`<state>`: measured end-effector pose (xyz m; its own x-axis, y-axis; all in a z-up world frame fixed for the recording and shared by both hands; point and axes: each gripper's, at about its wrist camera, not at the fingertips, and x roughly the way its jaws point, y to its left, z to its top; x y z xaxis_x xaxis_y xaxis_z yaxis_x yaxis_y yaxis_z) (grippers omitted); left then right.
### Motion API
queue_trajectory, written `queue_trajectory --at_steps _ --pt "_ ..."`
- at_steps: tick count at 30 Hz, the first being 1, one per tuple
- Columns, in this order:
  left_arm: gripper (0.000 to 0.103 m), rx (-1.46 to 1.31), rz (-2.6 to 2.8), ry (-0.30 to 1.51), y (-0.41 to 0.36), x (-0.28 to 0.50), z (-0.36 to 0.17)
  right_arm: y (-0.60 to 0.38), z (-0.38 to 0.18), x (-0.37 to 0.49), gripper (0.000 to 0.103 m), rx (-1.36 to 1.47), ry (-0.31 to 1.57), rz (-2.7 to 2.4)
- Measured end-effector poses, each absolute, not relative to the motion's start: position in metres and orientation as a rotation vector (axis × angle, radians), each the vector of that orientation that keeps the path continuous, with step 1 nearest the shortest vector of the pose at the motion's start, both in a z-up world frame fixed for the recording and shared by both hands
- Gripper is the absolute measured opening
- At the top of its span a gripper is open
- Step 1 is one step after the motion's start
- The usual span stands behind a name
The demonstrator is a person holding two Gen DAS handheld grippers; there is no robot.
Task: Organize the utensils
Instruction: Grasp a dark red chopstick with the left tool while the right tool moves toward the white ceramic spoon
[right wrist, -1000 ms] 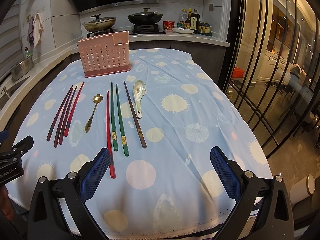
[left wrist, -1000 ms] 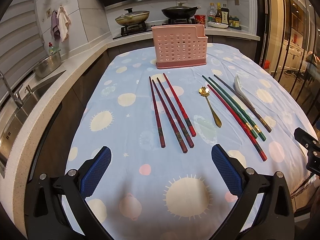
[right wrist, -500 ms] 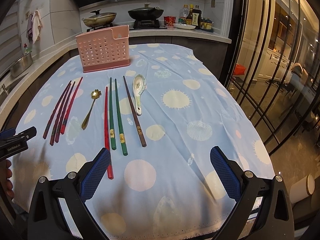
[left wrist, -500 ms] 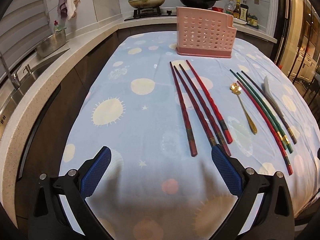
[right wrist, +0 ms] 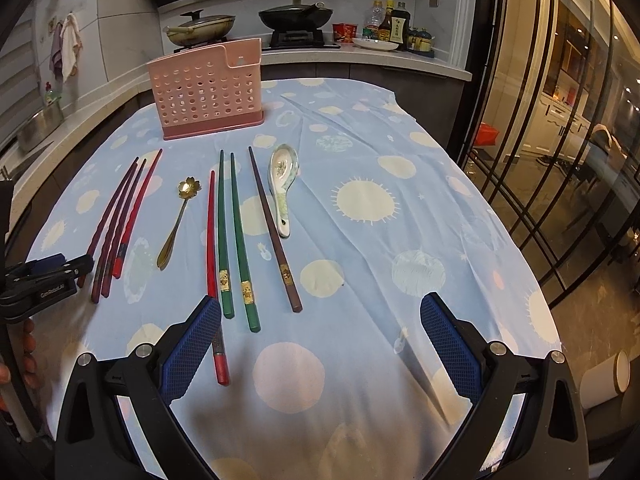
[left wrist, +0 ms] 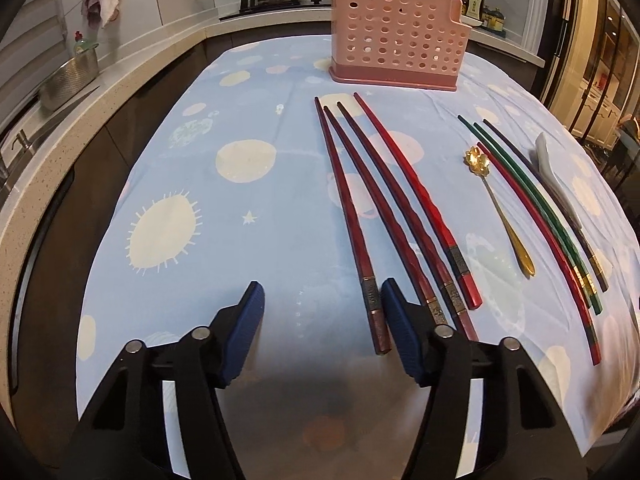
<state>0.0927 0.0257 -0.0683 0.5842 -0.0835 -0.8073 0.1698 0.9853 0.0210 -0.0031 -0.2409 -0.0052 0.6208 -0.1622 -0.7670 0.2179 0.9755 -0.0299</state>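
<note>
Left gripper [left wrist: 322,300], fingers closing on nothing, sits just left of the four dark red chopsticks [left wrist: 384,216], whose ends its right finger hides. Beyond them stands the pink holder [left wrist: 396,32]; right gripper [right wrist: 320,320] is spread wide, empty.

Table under blue spotted cloth [right wrist: 400,208], bearing pink holder [right wrist: 206,90], chopsticks [right wrist: 232,236], gold spoon [right wrist: 176,220], ceramic spoon [right wrist: 283,178].
</note>
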Motion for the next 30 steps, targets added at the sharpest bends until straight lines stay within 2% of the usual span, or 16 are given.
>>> queue_trajectory --at_steps 1,3,6,9,12,14,15,17,22,30 --pt "0.044 0.097 -0.159 0.936 0.025 0.092 -0.067 -0.241 -0.006 -0.001 0.096 0.068 0.875 -0.217" --pt "0.028 0.091 -0.180 0.937 0.024 0.090 -0.066 -0.243 -0.007 0.002 0.096 0.074 0.878 -0.210" --pt "0.009 0.082 -0.209 0.941 0.022 0.088 -0.065 -0.250 -0.009 0.010 0.096 0.115 0.886 -0.184" --pt "0.008 0.089 -0.214 0.939 0.020 0.088 -0.065 -0.259 -0.009 0.023 0.089 0.154 0.880 -0.175" --pt "0.008 0.088 -0.211 0.940 0.019 0.091 -0.066 -0.266 -0.007 0.042 0.078 0.151 0.857 -0.191" --pt "0.008 0.085 -0.211 0.940 0.019 0.092 -0.066 -0.270 -0.011 0.059 0.063 0.161 0.864 -0.181" --pt "0.008 0.085 -0.211 0.939 0.018 0.093 -0.067 -0.270 -0.015 0.067 0.060 0.173 0.872 -0.167" --pt "0.009 0.088 -0.210 0.938 0.017 0.093 -0.067 -0.271 -0.025 0.083 0.042 0.206 0.901 -0.122" --pt "0.009 0.076 -0.213 0.947 0.019 0.094 -0.067 -0.269 -0.047 0.113 0.016 0.284 0.951 -0.050" --pt "0.009 0.072 -0.215 0.958 0.018 0.096 -0.067 -0.273 -0.052 0.132 0.012 0.329 0.950 -0.028"
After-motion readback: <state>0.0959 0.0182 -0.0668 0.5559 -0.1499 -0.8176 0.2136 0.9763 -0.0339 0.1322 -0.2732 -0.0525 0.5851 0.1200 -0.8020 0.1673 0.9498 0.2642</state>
